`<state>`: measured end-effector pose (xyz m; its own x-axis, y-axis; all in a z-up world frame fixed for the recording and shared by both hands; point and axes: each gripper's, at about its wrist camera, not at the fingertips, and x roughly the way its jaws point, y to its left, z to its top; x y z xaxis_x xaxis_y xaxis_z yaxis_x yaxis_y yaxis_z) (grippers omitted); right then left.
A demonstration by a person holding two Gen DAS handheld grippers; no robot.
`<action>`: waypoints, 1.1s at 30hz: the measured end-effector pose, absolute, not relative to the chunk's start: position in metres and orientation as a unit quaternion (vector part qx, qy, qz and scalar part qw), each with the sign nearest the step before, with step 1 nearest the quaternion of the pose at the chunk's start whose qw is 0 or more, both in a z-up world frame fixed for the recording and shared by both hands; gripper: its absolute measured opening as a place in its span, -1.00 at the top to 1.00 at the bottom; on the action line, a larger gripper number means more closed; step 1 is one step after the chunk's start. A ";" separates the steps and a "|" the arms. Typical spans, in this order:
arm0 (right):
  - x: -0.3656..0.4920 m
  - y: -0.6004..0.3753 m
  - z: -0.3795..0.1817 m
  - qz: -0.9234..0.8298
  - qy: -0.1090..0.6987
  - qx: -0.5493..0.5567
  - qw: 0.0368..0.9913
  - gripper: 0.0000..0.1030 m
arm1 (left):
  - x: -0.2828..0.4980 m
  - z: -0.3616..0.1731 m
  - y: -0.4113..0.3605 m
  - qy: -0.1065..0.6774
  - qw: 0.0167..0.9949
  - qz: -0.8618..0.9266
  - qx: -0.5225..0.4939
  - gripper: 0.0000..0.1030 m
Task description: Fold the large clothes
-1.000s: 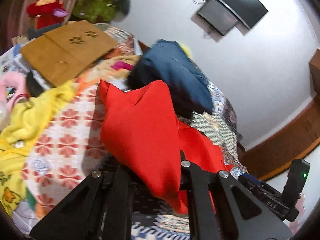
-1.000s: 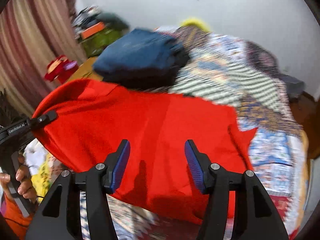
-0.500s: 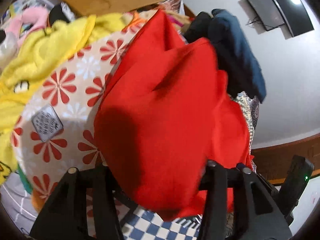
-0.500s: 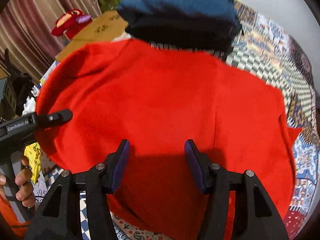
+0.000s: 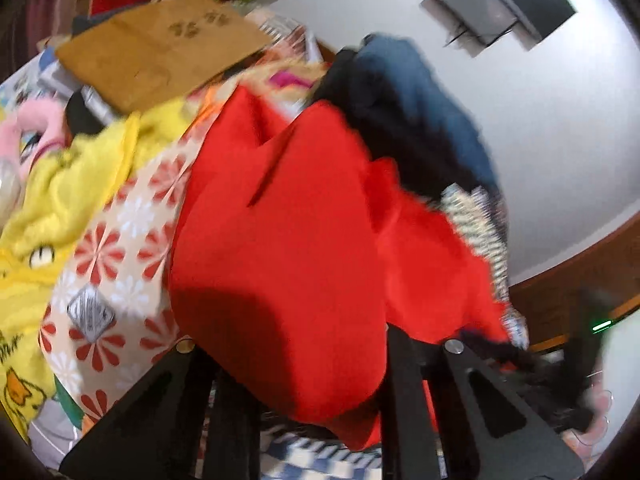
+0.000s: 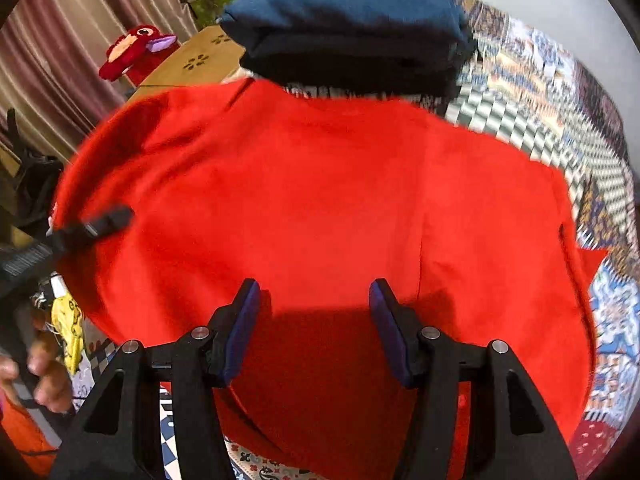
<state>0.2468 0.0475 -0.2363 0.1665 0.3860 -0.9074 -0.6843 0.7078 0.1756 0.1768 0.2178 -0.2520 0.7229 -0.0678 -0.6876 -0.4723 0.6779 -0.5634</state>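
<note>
A large red garment lies spread on the patterned bed, folded into a broad slab. My right gripper is open just above its near edge, holding nothing. In the left wrist view the red garment bulges up between the fingers of my left gripper; the jaws stand wide apart and the fingertips are hidden by cloth. The left gripper also shows in the right wrist view at the garment's left edge. A folded dark blue garment lies beyond the red one.
A yellow cloth and a flowered bedsheet lie left of the red garment. A brown cardboard box and a red plush toy sit behind. A checkered quilt covers the bed to the right. A TV hangs on the wall.
The left view has pulled back and tilted up, showing the box and wall again. The right gripper stays open over the red garment, which has settled a little flatter.
</note>
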 end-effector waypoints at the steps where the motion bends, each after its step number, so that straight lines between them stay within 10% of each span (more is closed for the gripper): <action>1: 0.246 0.048 -0.240 0.362 0.544 -0.133 0.745 -0.13 | 0.179 -0.243 0.216 0.344 0.850 0.112 -0.383 0.72; 15: 0.255 -0.130 -0.150 0.272 0.459 0.003 0.846 -0.14 | 0.287 -0.119 0.037 0.296 0.935 -0.047 -0.191 0.81; 26: 0.240 -0.276 -0.148 0.132 0.448 0.074 0.881 -0.14 | 0.342 -0.241 -0.097 0.511 0.833 -0.194 -0.089 0.79; 33: 0.237 -0.247 -0.147 0.174 0.437 0.038 0.881 -0.14 | 0.307 -0.211 -0.095 0.487 0.847 -0.214 -0.025 -0.10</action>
<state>0.2374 -0.2468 -0.1468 0.5567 0.3403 -0.7578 -0.2744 0.9364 0.2189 0.3065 -0.0951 -0.2111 0.4347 -0.3872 -0.8131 0.3388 0.9068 -0.2507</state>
